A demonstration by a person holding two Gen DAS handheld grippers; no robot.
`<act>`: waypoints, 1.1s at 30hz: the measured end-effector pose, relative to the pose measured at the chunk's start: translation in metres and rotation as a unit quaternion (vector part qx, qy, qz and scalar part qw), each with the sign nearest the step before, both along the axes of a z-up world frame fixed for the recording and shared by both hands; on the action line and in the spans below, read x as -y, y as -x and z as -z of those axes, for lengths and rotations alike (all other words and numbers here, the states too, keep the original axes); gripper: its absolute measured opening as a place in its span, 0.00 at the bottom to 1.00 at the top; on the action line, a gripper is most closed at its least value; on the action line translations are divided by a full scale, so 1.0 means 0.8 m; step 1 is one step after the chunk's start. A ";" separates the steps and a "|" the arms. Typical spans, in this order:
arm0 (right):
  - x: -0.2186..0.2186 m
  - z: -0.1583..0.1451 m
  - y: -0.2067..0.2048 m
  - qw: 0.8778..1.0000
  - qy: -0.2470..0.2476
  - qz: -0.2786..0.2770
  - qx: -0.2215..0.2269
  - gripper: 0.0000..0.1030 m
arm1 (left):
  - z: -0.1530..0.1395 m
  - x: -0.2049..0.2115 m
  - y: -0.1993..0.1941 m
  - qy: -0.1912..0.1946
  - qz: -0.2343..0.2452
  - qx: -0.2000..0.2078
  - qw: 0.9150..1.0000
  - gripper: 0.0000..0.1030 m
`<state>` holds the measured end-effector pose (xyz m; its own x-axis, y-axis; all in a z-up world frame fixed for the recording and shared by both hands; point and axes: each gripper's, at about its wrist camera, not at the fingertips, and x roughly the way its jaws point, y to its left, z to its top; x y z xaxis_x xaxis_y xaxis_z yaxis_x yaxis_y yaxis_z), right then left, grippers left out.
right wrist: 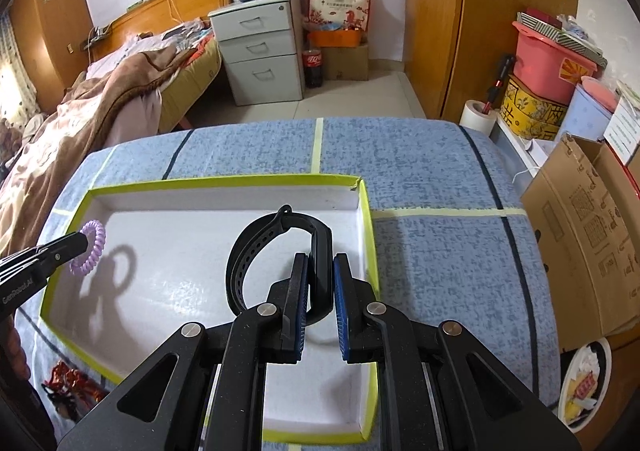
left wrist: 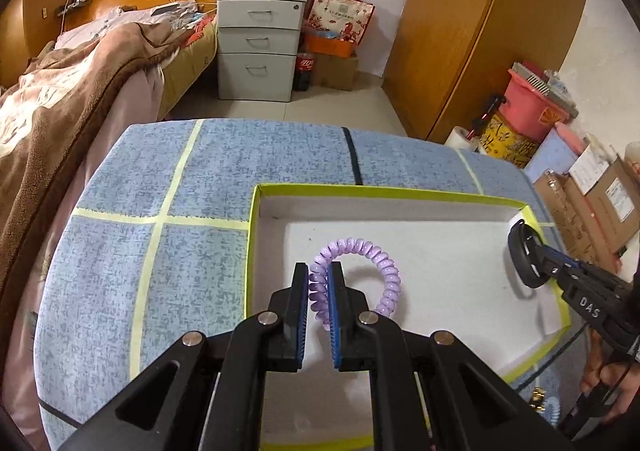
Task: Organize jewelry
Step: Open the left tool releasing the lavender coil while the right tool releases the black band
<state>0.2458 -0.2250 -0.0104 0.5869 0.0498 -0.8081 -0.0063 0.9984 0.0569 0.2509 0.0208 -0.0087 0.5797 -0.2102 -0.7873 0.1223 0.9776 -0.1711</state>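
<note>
A shallow white box with a lime-green rim [left wrist: 372, 191] [right wrist: 224, 182] lies on the blue patterned cloth. My left gripper [left wrist: 319, 275] is shut on a purple spiral bracelet [left wrist: 376, 255], held over the box's left part; the bracelet [right wrist: 90, 249] shows at the far left in the right wrist view. My right gripper [right wrist: 321, 265] is shut on a black perforated wristband [right wrist: 248, 251], which loops out above the box's right side. In the left wrist view that wristband [left wrist: 524, 261] hangs by the box's right wall.
A red and black trinket [right wrist: 70, 379] lies on the cloth left of the box's near corner. A gold item and a pale blue coil [left wrist: 544, 403] sit near its right corner. A bed, drawer unit [left wrist: 258, 47], wardrobe and cardboard boxes [right wrist: 580, 235] surround the table.
</note>
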 end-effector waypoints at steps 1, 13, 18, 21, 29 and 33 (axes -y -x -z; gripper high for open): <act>-0.001 0.002 -0.001 1.000 0.002 -0.002 -0.003 0.13 | 0.003 0.000 -0.003 -0.002 -0.001 -0.004 1.000 0.10; -0.006 0.013 -0.010 1.000 0.010 -0.005 -0.016 0.13 | 0.015 0.008 -0.010 0.001 0.000 -0.024 1.000 0.10; -0.006 0.015 -0.010 1.000 0.009 -0.007 -0.017 0.13 | 0.015 0.010 -0.011 -0.008 0.001 -0.024 1.000 0.10; -0.006 0.015 -0.010 1.000 0.013 -0.007 -0.016 0.13 | 0.015 0.010 -0.012 -0.002 0.003 -0.025 1.000 0.12; -0.007 0.008 -0.003 1.000 0.008 -0.005 -0.005 0.27 | 0.006 0.007 -0.004 0.011 0.003 -0.016 1.000 0.35; -0.006 -0.003 0.008 1.000 -0.005 -0.008 0.012 0.35 | -0.009 0.004 0.012 0.015 0.006 0.002 1.000 0.41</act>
